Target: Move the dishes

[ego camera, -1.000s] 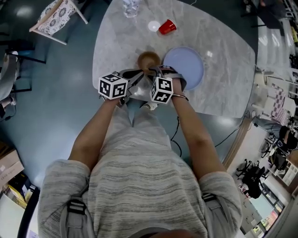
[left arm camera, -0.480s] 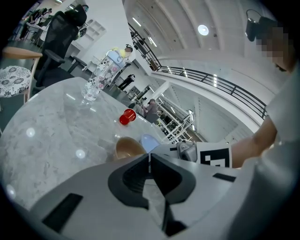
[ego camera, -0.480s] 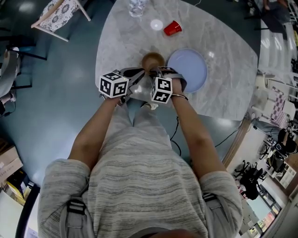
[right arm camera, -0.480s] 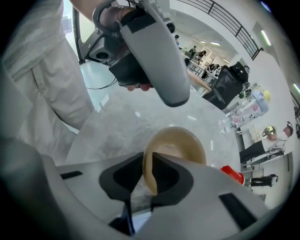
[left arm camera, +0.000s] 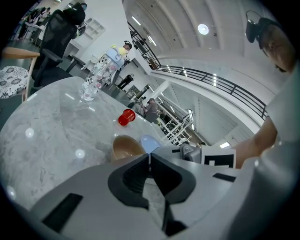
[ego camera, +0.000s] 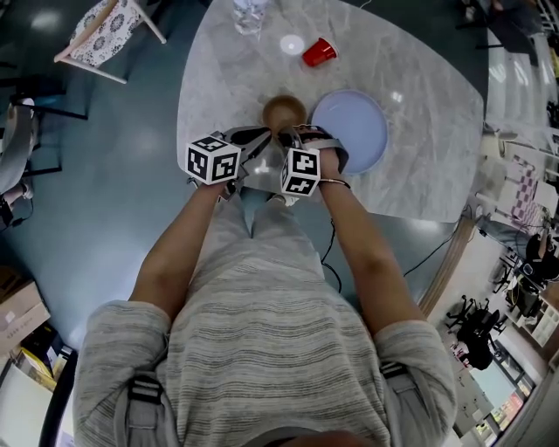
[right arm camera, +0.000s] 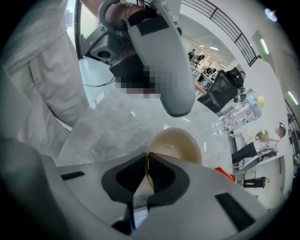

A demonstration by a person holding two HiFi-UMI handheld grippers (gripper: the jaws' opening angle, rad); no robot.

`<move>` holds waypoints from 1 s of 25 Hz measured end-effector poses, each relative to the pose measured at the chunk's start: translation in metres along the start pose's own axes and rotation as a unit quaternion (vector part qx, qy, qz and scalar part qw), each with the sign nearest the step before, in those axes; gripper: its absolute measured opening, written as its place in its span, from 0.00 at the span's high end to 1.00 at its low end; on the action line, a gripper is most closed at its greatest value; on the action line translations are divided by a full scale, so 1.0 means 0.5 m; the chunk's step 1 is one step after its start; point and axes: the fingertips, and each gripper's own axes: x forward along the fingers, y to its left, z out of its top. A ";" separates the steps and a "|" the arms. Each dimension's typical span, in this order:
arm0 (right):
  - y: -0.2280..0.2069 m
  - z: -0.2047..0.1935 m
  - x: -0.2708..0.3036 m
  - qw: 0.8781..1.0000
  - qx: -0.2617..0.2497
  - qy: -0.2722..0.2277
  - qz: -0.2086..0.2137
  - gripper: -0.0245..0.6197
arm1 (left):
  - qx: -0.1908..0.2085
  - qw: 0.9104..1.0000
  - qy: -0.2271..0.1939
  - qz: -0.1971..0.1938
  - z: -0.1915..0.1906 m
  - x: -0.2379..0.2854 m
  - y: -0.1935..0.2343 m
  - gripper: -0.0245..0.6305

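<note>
A brown bowl [ego camera: 284,112] stands on the marble table [ego camera: 419,105], with a pale blue plate [ego camera: 349,131] just to its right. My right gripper [ego camera: 286,133] reaches the bowl's near rim. In the right gripper view its jaws [right arm camera: 146,164] are shut on the thin edge of the brown bowl [right arm camera: 180,145]. My left gripper [ego camera: 262,138] is beside it on the left, shut with nothing between its jaws [left arm camera: 149,161]. In that view the bowl [left arm camera: 125,146] and plate [left arm camera: 149,142] lie just beyond the tips.
A red cup [ego camera: 318,51] lies on its side at the far part of the table, next to a small white disc [ego camera: 292,44]. A clear glass bottle [ego camera: 247,13] stands at the far edge. A chair [ego camera: 109,30] is off to the left.
</note>
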 end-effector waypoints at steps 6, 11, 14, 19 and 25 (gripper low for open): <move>-0.033 -0.001 -0.018 0.999 0.006 -0.007 -0.033 0.92 | 0.002 1.000 0.002 -0.005 0.012 0.016 -0.011 0.92; -0.058 -0.028 -0.047 0.998 0.026 -0.007 -0.054 0.92 | 0.011 1.000 0.002 -0.019 0.030 0.049 -0.038 0.92; -0.067 -0.057 -0.065 0.997 0.040 -0.002 -0.065 0.92 | 0.017 0.999 0.005 -0.030 0.038 0.074 -0.062 0.92; -0.068 -0.115 -0.091 0.994 0.070 0.015 -0.082 0.92 | 0.029 0.998 0.021 -0.049 0.036 0.116 -0.096 0.92; -0.036 -0.208 -0.112 0.990 0.108 0.039 -0.081 0.92 | 0.035 0.996 0.044 -0.065 0.013 0.177 -0.138 0.92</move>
